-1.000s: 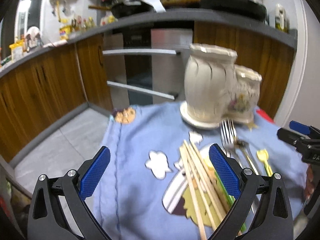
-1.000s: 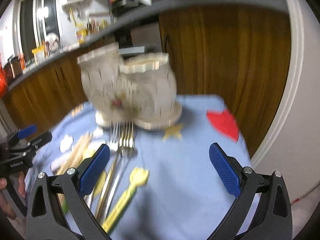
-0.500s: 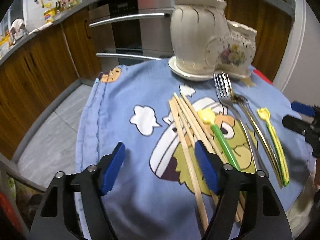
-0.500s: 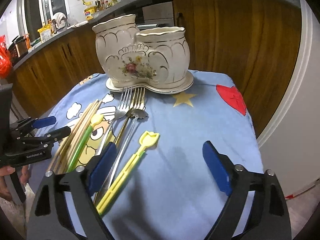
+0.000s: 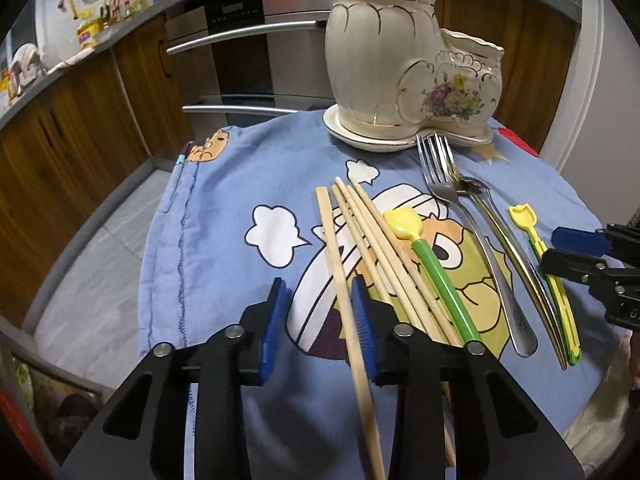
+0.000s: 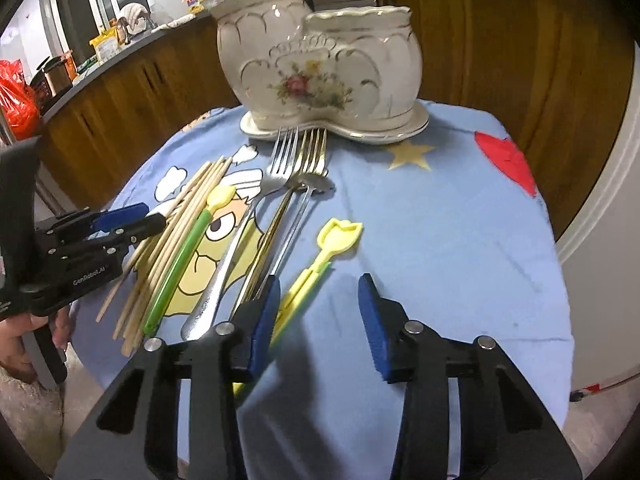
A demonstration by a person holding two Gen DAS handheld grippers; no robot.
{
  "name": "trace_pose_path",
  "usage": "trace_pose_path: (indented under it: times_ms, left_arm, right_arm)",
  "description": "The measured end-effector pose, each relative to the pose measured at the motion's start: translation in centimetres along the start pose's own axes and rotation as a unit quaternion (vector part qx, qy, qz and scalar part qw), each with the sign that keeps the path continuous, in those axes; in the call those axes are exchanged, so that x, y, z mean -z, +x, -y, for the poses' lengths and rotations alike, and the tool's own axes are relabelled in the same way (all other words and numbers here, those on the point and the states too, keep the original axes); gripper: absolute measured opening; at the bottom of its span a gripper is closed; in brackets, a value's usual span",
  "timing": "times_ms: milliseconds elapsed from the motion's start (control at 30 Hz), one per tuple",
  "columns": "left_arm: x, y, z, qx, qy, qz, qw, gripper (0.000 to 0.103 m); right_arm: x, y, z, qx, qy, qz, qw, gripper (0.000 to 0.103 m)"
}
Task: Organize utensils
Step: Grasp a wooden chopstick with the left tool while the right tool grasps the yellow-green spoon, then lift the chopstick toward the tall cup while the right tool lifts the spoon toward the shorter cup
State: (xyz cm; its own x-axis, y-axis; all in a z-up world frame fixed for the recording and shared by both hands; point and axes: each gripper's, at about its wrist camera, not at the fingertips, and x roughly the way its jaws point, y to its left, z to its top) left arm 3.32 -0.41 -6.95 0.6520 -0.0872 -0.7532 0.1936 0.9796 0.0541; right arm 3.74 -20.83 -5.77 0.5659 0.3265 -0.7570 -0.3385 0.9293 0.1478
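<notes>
blue cartoon cloth [image 5: 224,200] over a small table, kitchen behind. left claw [image 5: 320,316] low at the near edge, jaws part open astride one chopstick [image 5: 344,280], not yet pinched; the other sticks [image 5: 384,240] lie just right of its right pad. risk: closing may snag a neighbour or roll the stick out. right claw [image 6: 316,316] open, empty, yellow pick [image 6: 320,260] at its left pad; forks [image 6: 296,168] ahead. farther: empty ceramic holder [image 5: 400,80], then wood cabinets [image 5: 60,152], oven [image 5: 248,40], cluttered counter.
</notes>
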Motion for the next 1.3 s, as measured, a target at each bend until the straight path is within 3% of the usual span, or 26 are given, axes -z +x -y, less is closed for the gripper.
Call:
trace_pose_path:
  times_ms: [100, 167, 300, 400, 867, 1100, 1300]
  left_arm:
    - [-0.1, 0.2, 0.2, 0.001, 0.006, 0.001, 1.0, 0.029]
    - [-0.3, 0.4, 0.3, 0.001, 0.009, 0.001, 1.0, 0.027]
    - [-0.6, 0.7, 0.5, 0.001, 0.021, 0.001, 0.9998, 0.021]
    - [-0.7, 0.8, 0.6, 0.0, 0.028, 0.002, 0.9996, 0.011]
    - [-1.4, -1.1, -0.7, 0.023, 0.009, 0.038, 0.999, 0.003]
    - [-2.2, -2.7, -1.5, 0.077, -0.028, 0.074, 0.9939, 0.003]
    - [-3.6, -4.5, -1.8, 0.122, -0.045, 0.124, 0.9838, 0.003]
  right_arm:
    - [-0.2, 0.3, -0.7, 0.013, -0.017, -0.003, 1.0, 0.033]
    - [-0.4, 0.6, -0.9, 0.017, -0.025, -0.006, 1.0, 0.023]
    - [-0.7, 0.8, -1.0, 0.015, -0.027, -0.011, 0.999, 0.017]
    - [-0.7, 0.5, -0.8, 0.01, -0.028, -0.007, 1.0, 0.011]
    - [-1.5, -2.0, 0.8, -0.017, -0.015, 0.052, 0.998, 0.01]
    - [-2.5, -3.6, 1.4, -0.046, -0.001, 0.097, 0.994, 0.01]
    - [-4.3, -4.8, 1.6, -0.053, -0.009, 0.142, 0.988, 0.01]
